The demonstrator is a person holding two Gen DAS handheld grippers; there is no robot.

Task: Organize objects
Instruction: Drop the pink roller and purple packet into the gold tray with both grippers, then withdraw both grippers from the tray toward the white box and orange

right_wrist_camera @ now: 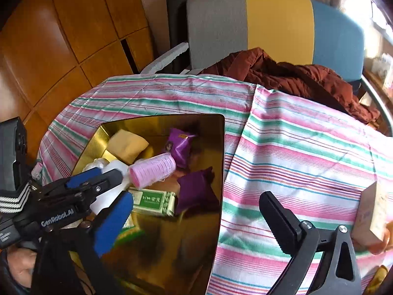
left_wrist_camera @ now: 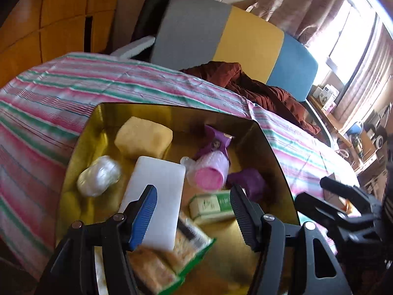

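Observation:
A gold open box [left_wrist_camera: 267, 147] [right_wrist_camera: 222, 162] sits on the striped cloth. Inside lie a yellow sponge [left_wrist_camera: 143, 136], a clear-wrapped white bundle [left_wrist_camera: 99, 175], a flat white box [left_wrist_camera: 157, 196], a pink hair roller [left_wrist_camera: 208, 172] [right_wrist_camera: 152, 172], a purple packet [right_wrist_camera: 180, 147], a purple pouch [right_wrist_camera: 196, 191], a green carton [left_wrist_camera: 211, 205] [right_wrist_camera: 153, 200] and a blurred green-edged snack packet [left_wrist_camera: 189, 245]. My left gripper [left_wrist_camera: 194, 211] hovers open over the box's near half, nothing pressed between its pads. Over the box's right wall my right gripper [right_wrist_camera: 196, 221] stands wide open and empty.
A pale cardboard carton [right_wrist_camera: 371, 213] stands on the cloth at the right, with something orange under it. A chair [right_wrist_camera: 277, 24] with a grey, yellow and blue back holds a brown jacket [right_wrist_camera: 294, 78] beyond the table. Wood panels [right_wrist_camera: 61, 36] line the left wall.

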